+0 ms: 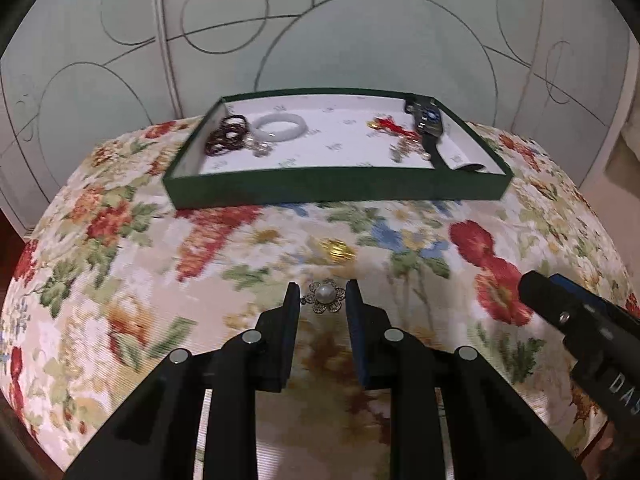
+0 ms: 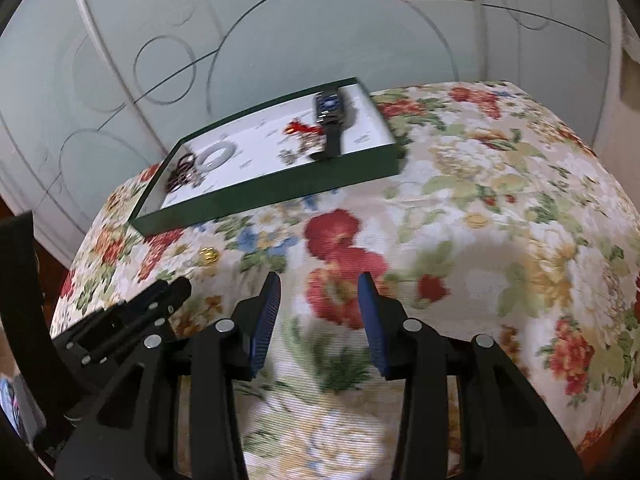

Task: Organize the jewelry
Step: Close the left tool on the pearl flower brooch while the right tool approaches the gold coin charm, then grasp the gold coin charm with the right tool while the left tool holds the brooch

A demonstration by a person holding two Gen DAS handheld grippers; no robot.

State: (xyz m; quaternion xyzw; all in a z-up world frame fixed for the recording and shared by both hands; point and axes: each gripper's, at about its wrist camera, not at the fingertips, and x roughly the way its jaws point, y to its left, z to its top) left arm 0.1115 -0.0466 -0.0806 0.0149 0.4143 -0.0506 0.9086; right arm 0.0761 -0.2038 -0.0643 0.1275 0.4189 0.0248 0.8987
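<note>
A pearl brooch (image 1: 325, 295) with a dark filigree flower rim sits between the tips of my left gripper (image 1: 323, 293), which is shut on it just above the floral cloth. A small gold piece (image 1: 339, 249) lies loose on the cloth ahead, short of the green tray (image 1: 332, 192). Inside the tray are dark red bead bracelets (image 1: 224, 134), a white bangle (image 1: 280, 126), a red-and-gold ornament (image 1: 390, 126) and a black watch (image 1: 426, 120). My right gripper (image 2: 318, 284) is open over the cloth with nothing between its fingers. It also shows at the right edge of the left wrist view.
The tray (image 2: 280, 196) stands at the far side of the table covered in floral cloth (image 2: 480, 208). Pale green wardrobe doors (image 1: 360, 32) with circle lines stand right behind it. The table drops off at the left and right edges.
</note>
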